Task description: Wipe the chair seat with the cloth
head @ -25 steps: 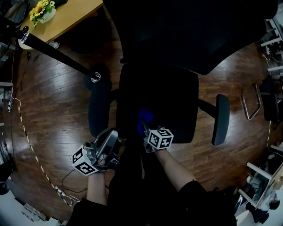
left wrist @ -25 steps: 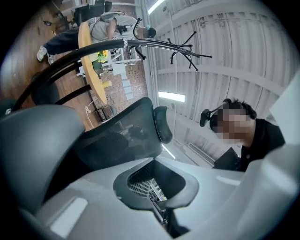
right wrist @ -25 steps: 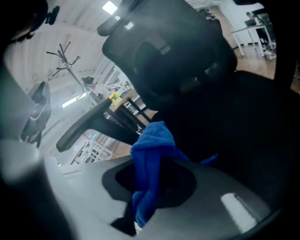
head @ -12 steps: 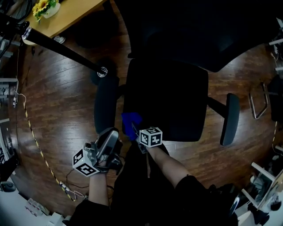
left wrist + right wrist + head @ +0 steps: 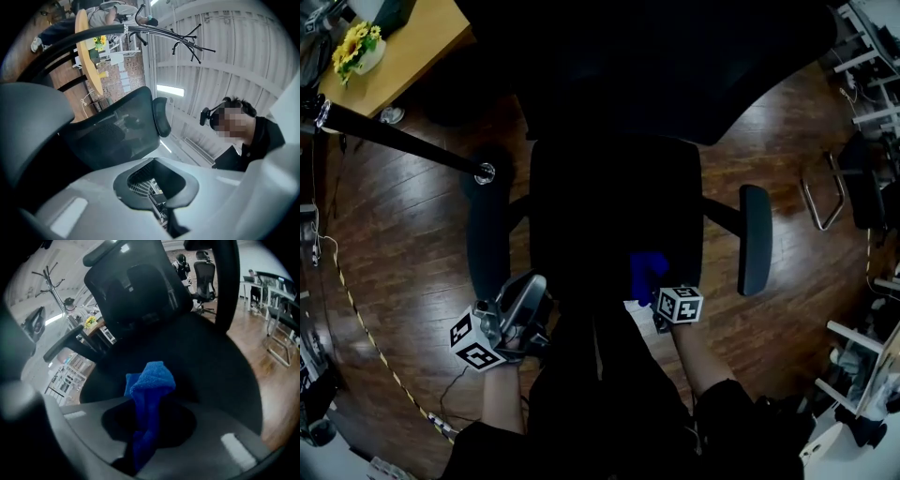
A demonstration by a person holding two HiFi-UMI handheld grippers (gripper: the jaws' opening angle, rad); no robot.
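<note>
Right gripper: clamped tight on blue cloth, bunched end poking past jaws, over front right part of black chair seat.
Left gripper: pressed together, pinching nothing, off seat near left armrest.
Seen only in left gripper view: coat rack.

You are in an office: black swivel chair with armrests, wooden bench bearing yellow flowers, plank floor, further swivel chair, coat stand.
</note>
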